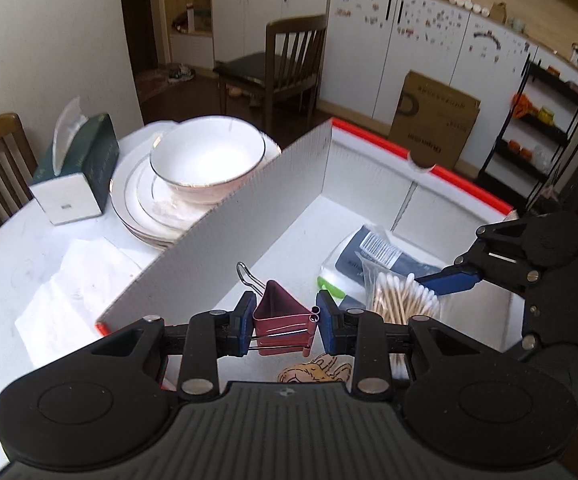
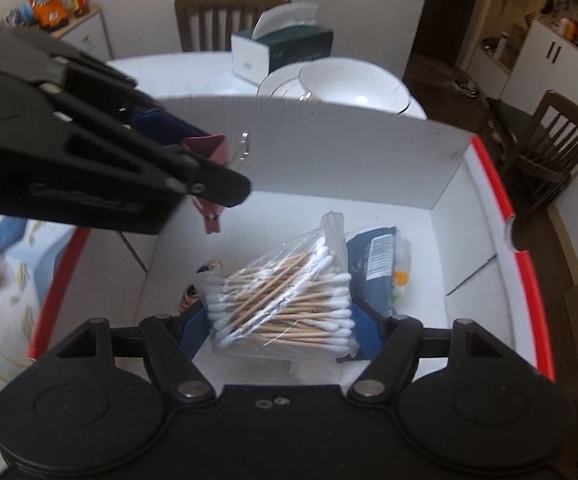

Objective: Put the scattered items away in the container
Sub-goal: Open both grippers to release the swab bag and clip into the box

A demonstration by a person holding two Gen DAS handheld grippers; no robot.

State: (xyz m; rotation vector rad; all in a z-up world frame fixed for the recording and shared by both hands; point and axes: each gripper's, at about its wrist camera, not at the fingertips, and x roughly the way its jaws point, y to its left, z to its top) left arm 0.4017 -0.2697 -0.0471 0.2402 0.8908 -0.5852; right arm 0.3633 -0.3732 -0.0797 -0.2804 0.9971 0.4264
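My left gripper (image 1: 285,322) is shut on a dark red binder clip (image 1: 283,322) and holds it above the inside of the white cardboard box (image 1: 249,216) with a red rim. It also shows in the right wrist view (image 2: 209,168), clip (image 2: 211,152) between its fingers. My right gripper (image 2: 281,332) is shut on a clear bag of cotton swabs (image 2: 285,304), low inside the box (image 2: 349,160). The swab bag (image 1: 401,296) and right gripper's fingers (image 1: 449,280) show in the left wrist view. A dark blue packet (image 2: 373,260) lies on the box floor.
Stacked white plates with a bowl (image 1: 205,164) and a green tissue box (image 1: 77,168) stand on the table left of the box. Crumpled paper (image 1: 77,292) lies nearby. A small patterned item (image 1: 317,368) lies in the box. Chairs stand around.
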